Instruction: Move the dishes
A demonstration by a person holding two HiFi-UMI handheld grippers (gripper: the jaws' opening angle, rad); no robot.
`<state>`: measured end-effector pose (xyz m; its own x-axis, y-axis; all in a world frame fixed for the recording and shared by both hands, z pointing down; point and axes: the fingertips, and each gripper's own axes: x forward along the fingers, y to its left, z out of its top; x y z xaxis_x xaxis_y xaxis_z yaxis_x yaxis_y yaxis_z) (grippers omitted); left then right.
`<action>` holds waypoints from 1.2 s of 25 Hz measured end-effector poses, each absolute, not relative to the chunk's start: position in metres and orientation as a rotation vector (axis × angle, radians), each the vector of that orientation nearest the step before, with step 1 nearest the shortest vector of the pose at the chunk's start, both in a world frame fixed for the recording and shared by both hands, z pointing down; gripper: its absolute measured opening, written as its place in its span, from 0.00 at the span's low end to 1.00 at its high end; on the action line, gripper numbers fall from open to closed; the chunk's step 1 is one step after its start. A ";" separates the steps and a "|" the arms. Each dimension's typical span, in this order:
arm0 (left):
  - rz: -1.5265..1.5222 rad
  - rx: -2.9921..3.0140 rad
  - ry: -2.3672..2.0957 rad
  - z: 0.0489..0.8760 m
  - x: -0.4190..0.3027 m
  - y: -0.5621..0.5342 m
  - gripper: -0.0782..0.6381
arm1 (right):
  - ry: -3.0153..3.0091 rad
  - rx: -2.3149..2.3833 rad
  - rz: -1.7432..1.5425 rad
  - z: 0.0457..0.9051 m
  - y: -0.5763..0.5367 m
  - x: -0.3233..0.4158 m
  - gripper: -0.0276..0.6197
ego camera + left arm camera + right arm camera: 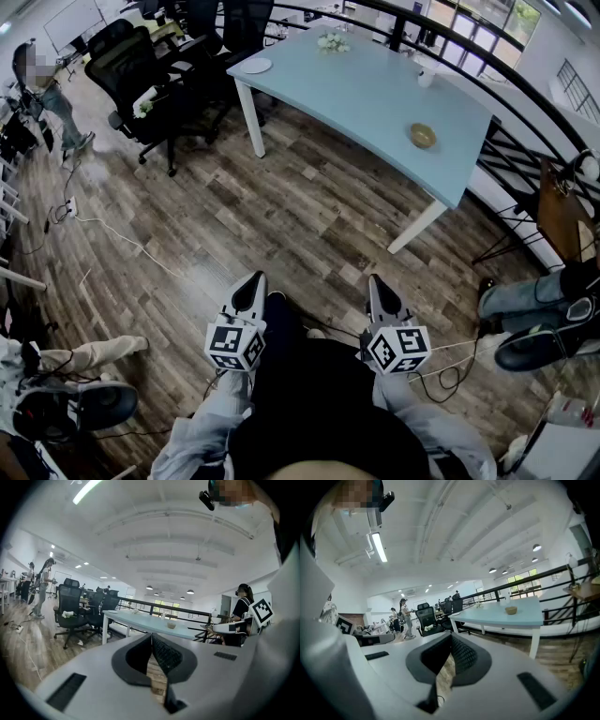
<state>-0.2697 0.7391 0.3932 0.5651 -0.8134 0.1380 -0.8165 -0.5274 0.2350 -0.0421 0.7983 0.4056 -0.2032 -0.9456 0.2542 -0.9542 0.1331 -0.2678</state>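
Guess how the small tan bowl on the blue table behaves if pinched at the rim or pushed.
The small tan bowl looks rigid, low and wide, so probably light and unlikely to tip. The table top looks smooth, so a push would likely slide it, not roll it. Material is unclear from here; if ceramic, it could chip.

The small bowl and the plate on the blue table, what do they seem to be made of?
Bowl: tan-gold with a dull sheen, perhaps wood, bamboo or glazed ceramic; too small to settle. Plate: plain white and smooth, likely ceramic or melamine. Table: matte pale-blue top, probably laminate or painted board, on white legs.
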 end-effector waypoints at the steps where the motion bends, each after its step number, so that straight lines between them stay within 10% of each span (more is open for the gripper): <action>1: 0.016 2.524 -1.348 0.393 -0.269 0.740 0.13 | -2.344 1.970 0.595 0.406 0.798 -0.042 0.05; 30: 0.035 2.471 -1.388 0.399 -0.269 0.629 0.13 | -2.338 1.917 0.741 0.418 0.674 -0.045 0.05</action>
<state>-0.2687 0.6294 0.3985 0.5313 -0.8302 0.1691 -0.8375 -0.4846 0.2524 -0.0447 0.6742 0.4185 -0.2412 -0.9181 0.3146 -0.9317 0.1284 -0.3397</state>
